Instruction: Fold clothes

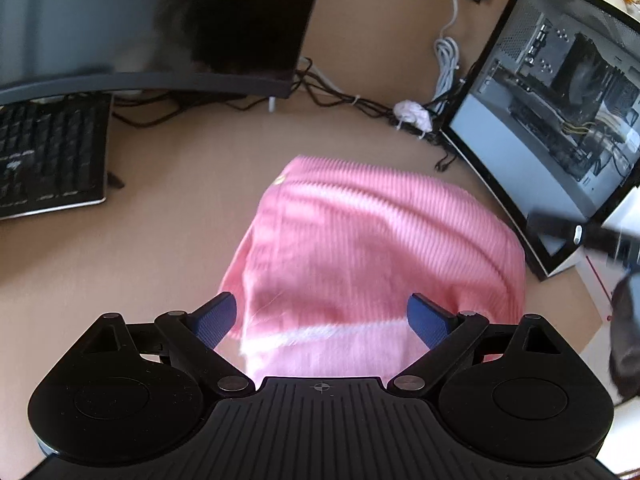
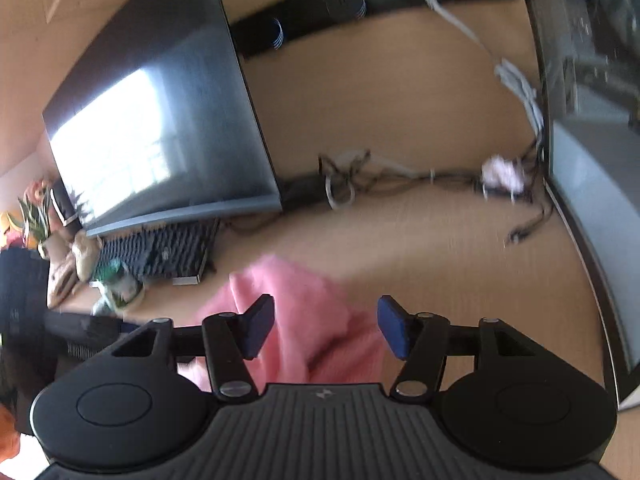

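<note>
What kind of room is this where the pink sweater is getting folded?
Probably a home office or computer desk: there is a monitor, a black keyboard and an open-sided computer case around the pink sweater on the wooden desk.

A pink ribbed garment [image 1: 372, 248] lies folded into a compact bundle on the tan desk [image 1: 160, 240].

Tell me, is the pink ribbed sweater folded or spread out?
Folded. The pink ribbed sweater lies on the desk as a compact bundle, no sleeves sticking out.

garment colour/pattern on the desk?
Pink ribbed knit garment with a paler band at the near edge; clearest in the left wrist view.
</note>
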